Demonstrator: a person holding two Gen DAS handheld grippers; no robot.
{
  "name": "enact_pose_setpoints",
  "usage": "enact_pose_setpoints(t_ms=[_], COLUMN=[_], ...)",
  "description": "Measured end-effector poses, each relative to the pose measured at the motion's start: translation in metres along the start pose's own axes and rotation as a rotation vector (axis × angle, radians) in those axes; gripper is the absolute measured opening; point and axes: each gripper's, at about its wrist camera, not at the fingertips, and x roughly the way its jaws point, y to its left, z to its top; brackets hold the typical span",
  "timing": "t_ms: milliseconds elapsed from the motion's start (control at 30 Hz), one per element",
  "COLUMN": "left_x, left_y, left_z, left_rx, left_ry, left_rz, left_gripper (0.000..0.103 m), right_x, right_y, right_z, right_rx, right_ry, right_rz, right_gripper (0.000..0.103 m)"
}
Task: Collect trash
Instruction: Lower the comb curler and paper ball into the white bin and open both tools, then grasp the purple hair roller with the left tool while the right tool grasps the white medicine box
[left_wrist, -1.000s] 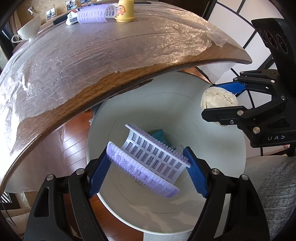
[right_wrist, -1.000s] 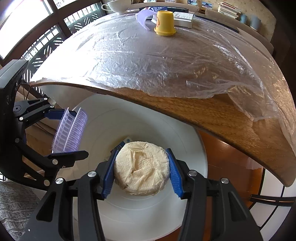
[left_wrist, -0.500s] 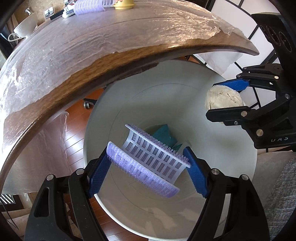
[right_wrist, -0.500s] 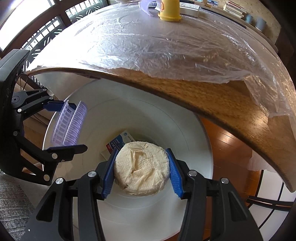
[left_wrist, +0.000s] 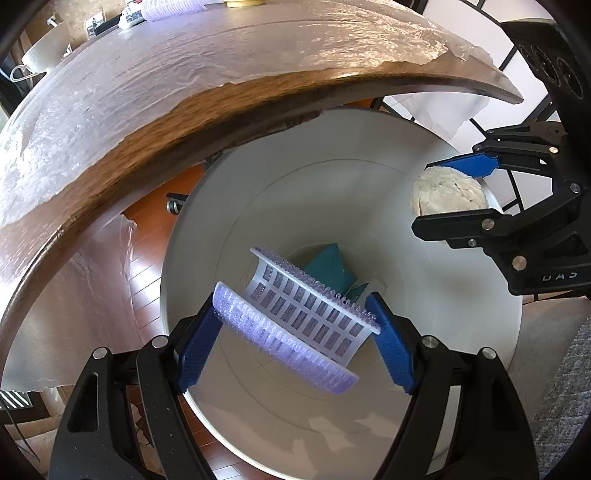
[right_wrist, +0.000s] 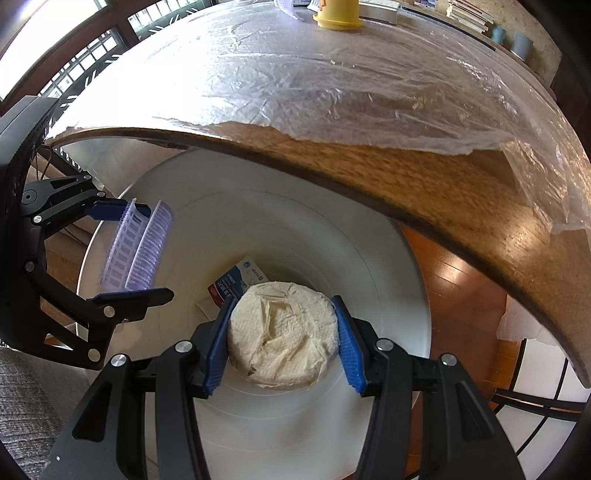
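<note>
Both claws have sunk closer over the white bin; the left claw clamps the purple plastic tray, the right claw grips the crumpled tissue wad; both look ready for dropping.

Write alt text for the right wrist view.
The right tongs grip a wad of paper towel over a white bin beside a table. At left, the left tongs hold a purple plastic tray over the same bin.
</note>
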Motion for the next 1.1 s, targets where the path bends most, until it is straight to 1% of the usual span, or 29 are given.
enact_pose_setpoints(t_ms=[400, 433, 467, 500, 533, 733, 800, 900, 933, 967, 1033, 1067, 1100], left_x=[-0.002, -0.002, -0.002, -0.002, -0.002, -0.014, -0.027, -0.064, -0.079, -0.096, -0.124, -0.136, -0.142], left_y=[0.006, 0.008, 0.008, 0.01, 0.011, 0.016, 0.016, 0.011, 0.011, 0.013, 0.022, 0.028, 0.037], left_z=[0.002, 0.003, 0.003, 0.003, 0.003, 0.004, 0.004, 0.006, 0.009, 0.013, 0.026, 0.036, 0.045], left_rx=[0.004, 0.001, -0.002, -0.008, -0.013, -0.027, -0.021, 0.024, 0.042, 0.051, 0.034, 0.005, -0.034], left_ry=[0.002, 0.002, 0.005, 0.008, 0.009, -0.002, -0.006, -0.059, -0.087, -0.126, -0.227, -0.291, -0.329], left_rz=[-0.003, -0.009, -0.004, 0.008, 0.008, -0.002, -0.013, -0.053, -0.067, -0.07, -0.007, 0.043, 0.082], left_gripper=[0.08, 0.08, 0.082, 0.084, 0.085, 0.085, 0.085, 0.085, 0.085, 0.09, 0.102, 0.102, 0.102], right_x=[0.006, 0.005, 0.003, -0.001, -0.004, -0.022, -0.039, -0.076, -0.09, -0.103, -0.128, -0.137, -0.143], right_y=[-0.005, -0.006, -0.007, -0.009, -0.01, -0.022, -0.022, -0.022, -0.022, -0.022, -0.028, -0.033, -0.041], right_z=[-0.002, -0.002, -0.001, -0.001, -0.001, -0.001, 0.0, 0.006, 0.009, 0.013, 0.029, 0.039, 0.052], right_rx=[0.011, 0.014, 0.019, 0.029, 0.037, 0.081, 0.091, 0.07, 0.056, 0.047, 0.047, 0.056, 0.078], right_ry=[0.004, 0.001, -0.005, -0.02, -0.03, -0.048, -0.06, -0.121, -0.154, -0.191, -0.29, -0.333, -0.381], right_rz=[0.006, 0.009, 0.006, -0.002, 0.0, 0.01, 0.022, 0.021, 0.009, -0.009, -0.064, -0.089, -0.115], right_gripper=[0.051, 0.056, 0.071, 0.077, 0.081, 0.081, 0.081, 0.082, 0.086, 0.093, 0.099, 0.099, 0.099])
